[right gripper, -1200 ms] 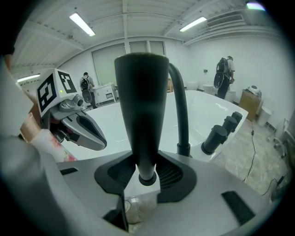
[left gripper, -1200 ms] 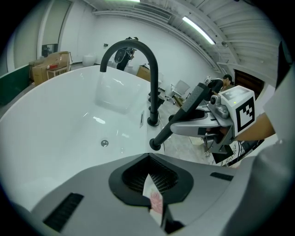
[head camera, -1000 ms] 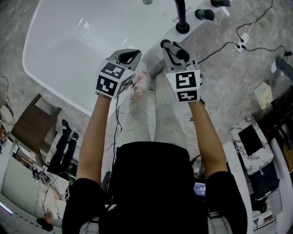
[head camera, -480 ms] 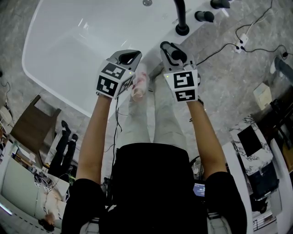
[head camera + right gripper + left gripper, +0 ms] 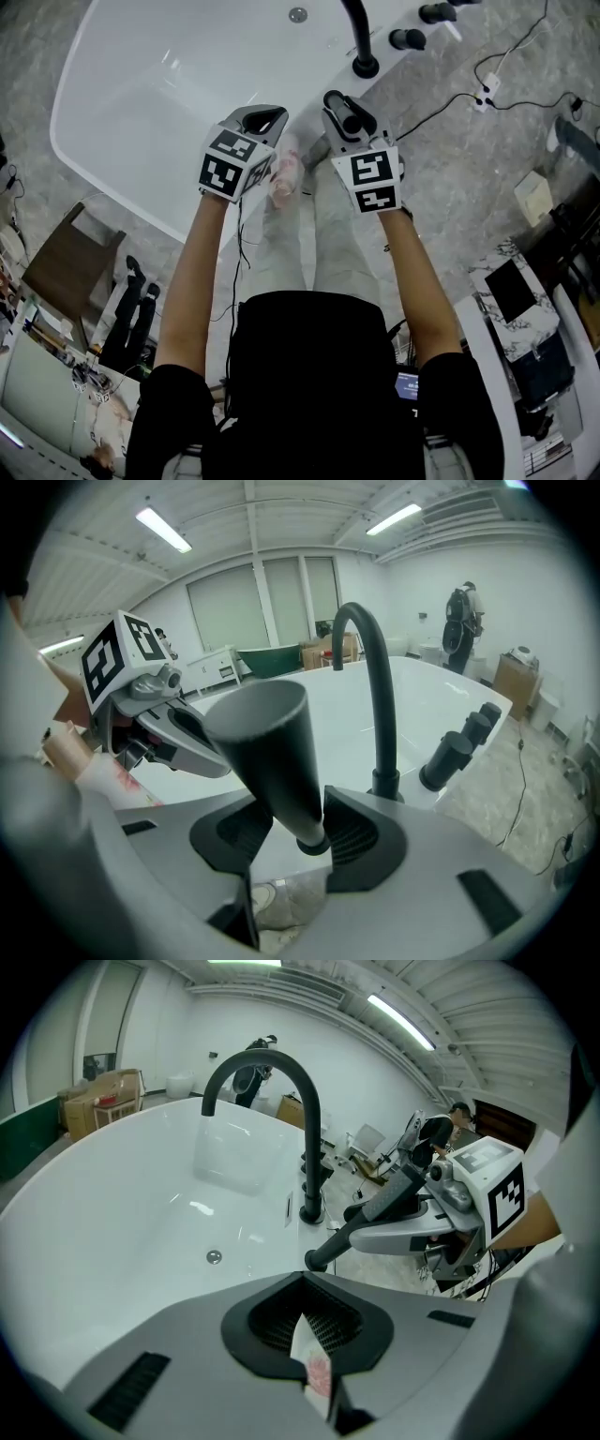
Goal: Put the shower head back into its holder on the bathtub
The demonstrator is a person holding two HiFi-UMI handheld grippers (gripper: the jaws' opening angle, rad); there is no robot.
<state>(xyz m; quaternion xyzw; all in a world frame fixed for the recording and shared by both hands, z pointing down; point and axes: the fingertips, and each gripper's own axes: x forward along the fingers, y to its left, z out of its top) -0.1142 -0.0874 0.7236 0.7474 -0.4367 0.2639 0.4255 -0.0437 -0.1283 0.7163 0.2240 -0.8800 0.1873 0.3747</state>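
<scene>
My right gripper (image 5: 349, 114) (image 5: 291, 832) is shut on the black shower head (image 5: 343, 105), gripping it near the narrow end; the cone (image 5: 267, 742) rises between the pads. Its jaws have just been opening a little, with the shower head still between them. It hovers over the white bathtub's rim (image 5: 309, 141), short of the black arched faucet (image 5: 361, 42) (image 5: 380, 696). Two black fittings (image 5: 408, 39) (image 5: 450, 752) stand beside the faucet. My left gripper (image 5: 261, 117) (image 5: 309, 1335) is shut, with a thin white and pink packet (image 5: 314, 1363) (image 5: 286, 171) pinched in its jaws.
The bathtub's basin (image 5: 187, 84) with its drain (image 5: 297, 14) lies ahead on the left. White cables and a plug (image 5: 487, 84) trail on the grey floor at the right. A marble-topped cabinet (image 5: 511, 281) and a brown stool (image 5: 61, 262) stand beside me.
The head view has slid a little, so the tub and faucet sit slightly lower and further left. Both grippers keep their places above the rim.
</scene>
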